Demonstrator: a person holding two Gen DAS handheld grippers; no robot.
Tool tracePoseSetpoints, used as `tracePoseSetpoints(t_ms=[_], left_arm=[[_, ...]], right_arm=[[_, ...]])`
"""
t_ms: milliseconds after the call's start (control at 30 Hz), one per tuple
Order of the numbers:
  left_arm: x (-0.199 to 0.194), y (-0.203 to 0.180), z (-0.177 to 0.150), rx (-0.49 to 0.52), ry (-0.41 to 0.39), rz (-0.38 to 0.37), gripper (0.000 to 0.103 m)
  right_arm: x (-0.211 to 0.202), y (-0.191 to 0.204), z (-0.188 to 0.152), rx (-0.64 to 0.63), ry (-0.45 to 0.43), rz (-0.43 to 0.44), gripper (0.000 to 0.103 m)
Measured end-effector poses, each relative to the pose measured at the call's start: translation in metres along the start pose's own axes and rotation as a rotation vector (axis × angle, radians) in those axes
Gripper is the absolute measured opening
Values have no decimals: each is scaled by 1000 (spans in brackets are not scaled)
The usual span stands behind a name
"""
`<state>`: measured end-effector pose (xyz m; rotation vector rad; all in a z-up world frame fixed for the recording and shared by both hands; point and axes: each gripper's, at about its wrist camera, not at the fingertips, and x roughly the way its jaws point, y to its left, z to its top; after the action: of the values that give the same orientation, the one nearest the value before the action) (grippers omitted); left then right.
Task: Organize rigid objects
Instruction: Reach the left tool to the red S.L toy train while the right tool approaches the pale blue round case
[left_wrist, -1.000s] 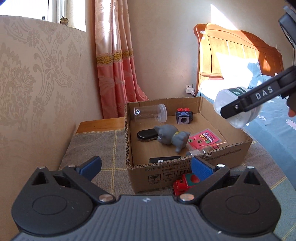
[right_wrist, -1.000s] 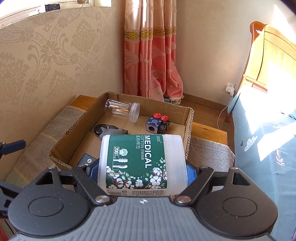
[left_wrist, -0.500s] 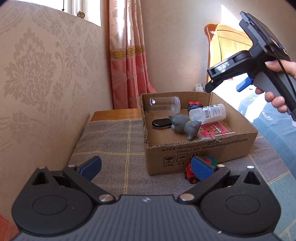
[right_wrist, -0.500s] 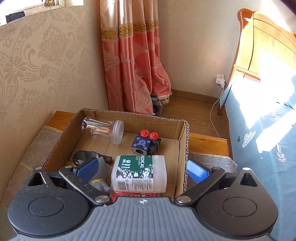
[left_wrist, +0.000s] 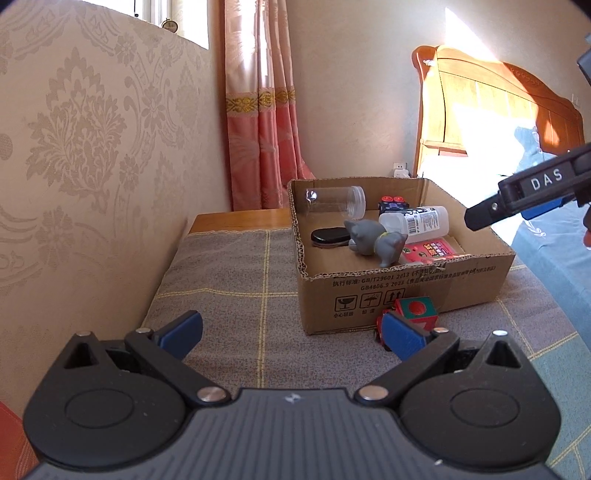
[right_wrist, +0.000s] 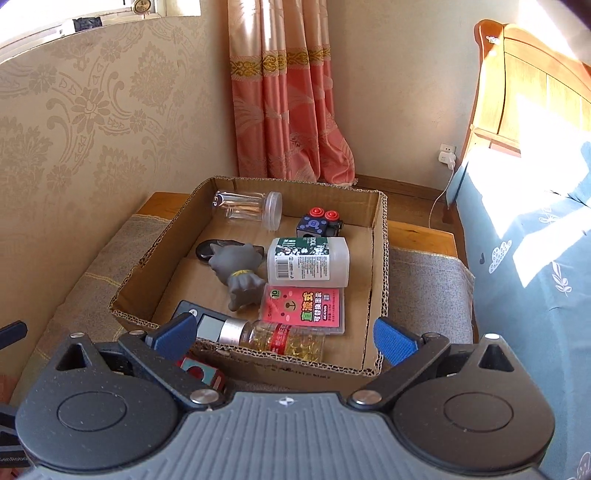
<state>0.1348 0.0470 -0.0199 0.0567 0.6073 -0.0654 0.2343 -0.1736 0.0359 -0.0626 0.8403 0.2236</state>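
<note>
The white plastic cotton swab bottle lies inside the brown cardboard box. Both the right gripper and left gripper are wide open, holding nothing. I think the red toy block, just outside the box's front wall, goes in next.

Left black two-finger gripper with blue pads: jaws spread wide, nothing between them, held low and level. Right black two-finger gripper with blue pads: jaws likewise spread wide and empty, tilted downward from a raised position. In the left wrist view, one black finger of the right gripper, lettered "DAS", enters from the right edge, pointing left.
</note>
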Motion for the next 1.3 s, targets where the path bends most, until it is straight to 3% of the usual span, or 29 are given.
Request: tracePoseSetpoints(t_ms=[233,400,600,1067,1300], left_arm=[[-6,4,-6,-3,1,-2,103],[-9,5,-9,-5,4,-14,103],[-8,6,-13,-3,18,-21,103],[17,-18,-8,48,75,-44,102],[45,-40,5,79,112,-49,103]], right_arm=[[9,29,-67,-62,46,82,103],[45,51,-96,-112,108,45,103],[75,51,-103,-105,127,-31,103],[65,2,-112,34,115,-108,103],[59,-4,-119,18,90,-98,103]])
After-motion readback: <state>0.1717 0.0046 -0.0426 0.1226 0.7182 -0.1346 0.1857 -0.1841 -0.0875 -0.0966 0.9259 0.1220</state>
